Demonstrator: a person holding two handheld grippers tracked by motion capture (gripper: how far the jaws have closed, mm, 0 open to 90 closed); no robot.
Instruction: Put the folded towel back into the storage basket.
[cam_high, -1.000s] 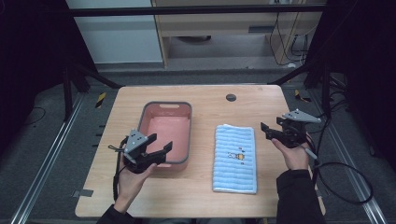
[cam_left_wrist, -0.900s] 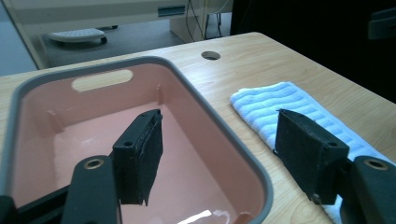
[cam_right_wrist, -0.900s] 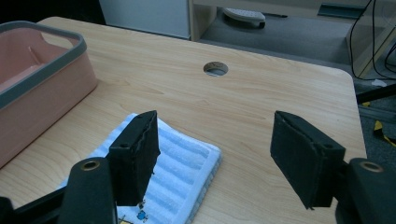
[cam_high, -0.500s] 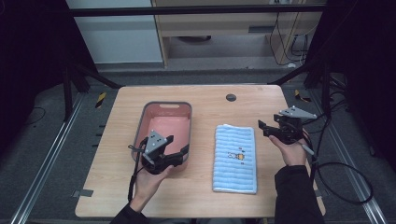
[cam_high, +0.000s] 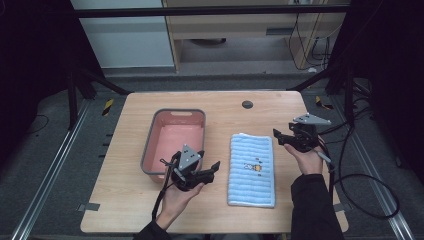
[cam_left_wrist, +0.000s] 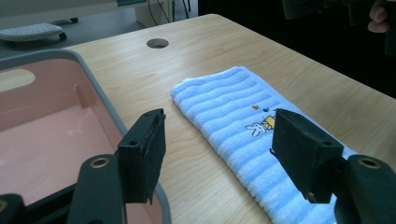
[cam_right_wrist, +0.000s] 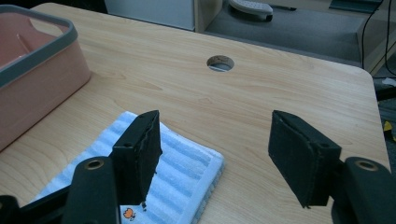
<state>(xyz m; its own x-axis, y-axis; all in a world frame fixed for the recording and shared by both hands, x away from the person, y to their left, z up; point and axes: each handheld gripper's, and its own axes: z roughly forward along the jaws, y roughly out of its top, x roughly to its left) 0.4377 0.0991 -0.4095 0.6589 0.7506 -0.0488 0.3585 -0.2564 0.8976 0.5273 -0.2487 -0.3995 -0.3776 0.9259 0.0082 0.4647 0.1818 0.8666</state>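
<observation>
The left hand-held gripper (cam_high: 207, 167) has travelled from the worktop's (cam_high: 230, 112) left side to the near right corner of the pink plastic basin with a grey rim (cam_high: 173, 142), its jaws easing slightly inward yet apart with nothing between them. The folded blue striped towel with a small cartoon print (cam_high: 252, 167) lies flat just right of it. The right hand-held gripper (cam_high: 280, 137), jaws apart and empty, hovers beside the towel's far right corner.

Towel (cam_high: 252, 169): light blue, ribbed stripes, small cartoon print. Basin (cam_high: 196, 115) beside towel: pink, grey rim. Worktop (cam_high: 130, 140): pale wood grain.
</observation>
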